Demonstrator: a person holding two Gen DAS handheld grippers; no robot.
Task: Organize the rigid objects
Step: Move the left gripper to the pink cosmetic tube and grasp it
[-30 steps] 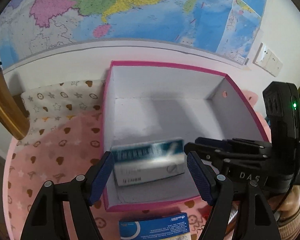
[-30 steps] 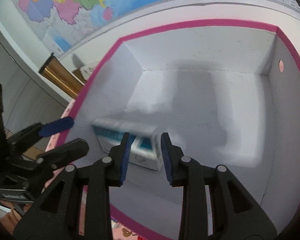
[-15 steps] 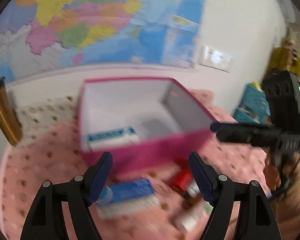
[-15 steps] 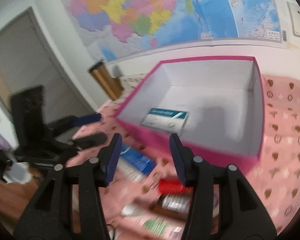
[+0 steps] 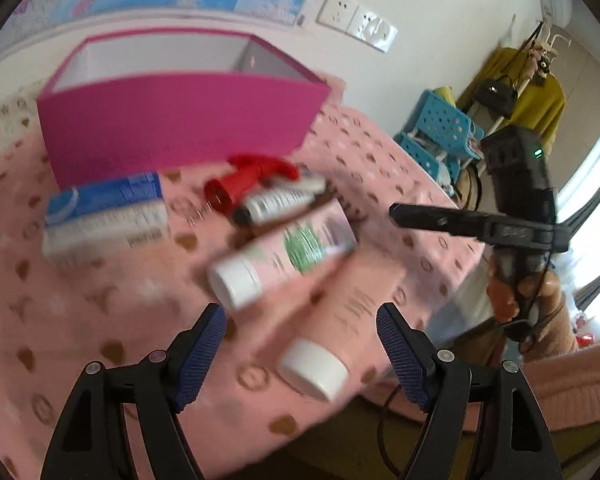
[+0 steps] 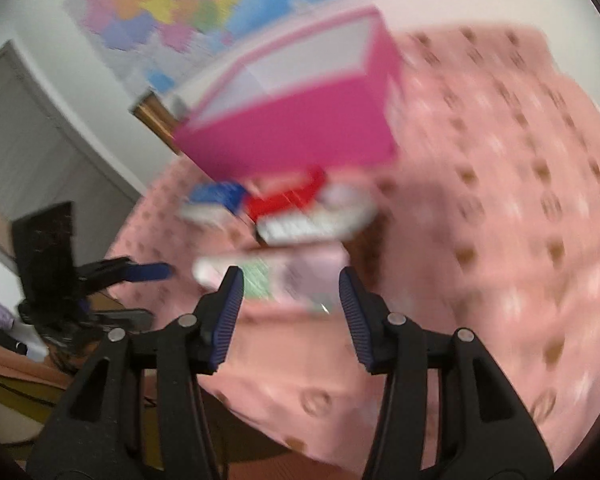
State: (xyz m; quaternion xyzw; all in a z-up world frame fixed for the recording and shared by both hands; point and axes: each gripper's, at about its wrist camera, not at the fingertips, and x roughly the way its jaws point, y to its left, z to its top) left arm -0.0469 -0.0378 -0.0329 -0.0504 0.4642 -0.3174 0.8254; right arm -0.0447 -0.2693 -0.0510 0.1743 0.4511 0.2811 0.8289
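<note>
The left gripper (image 5: 300,344) stood apart at the bottom of its frame, nothing clamped, above a peach tube (image 5: 340,320) with a white cap. Just above lay a pink tube (image 5: 288,252), then a red-capped bottle (image 5: 260,188) and, at left, a blue carton (image 5: 104,212). A pink box (image 5: 180,120) sat in the upper left on the pink cloth (image 5: 60,320).

The right gripper (image 6: 290,304) had just been opening; its jaws stood apart with nothing gripped, the pink tube (image 6: 276,276) blurred beyond them. The box (image 6: 300,128) lay above centre, and the left gripper (image 6: 140,272) showed at mid-left.
</note>
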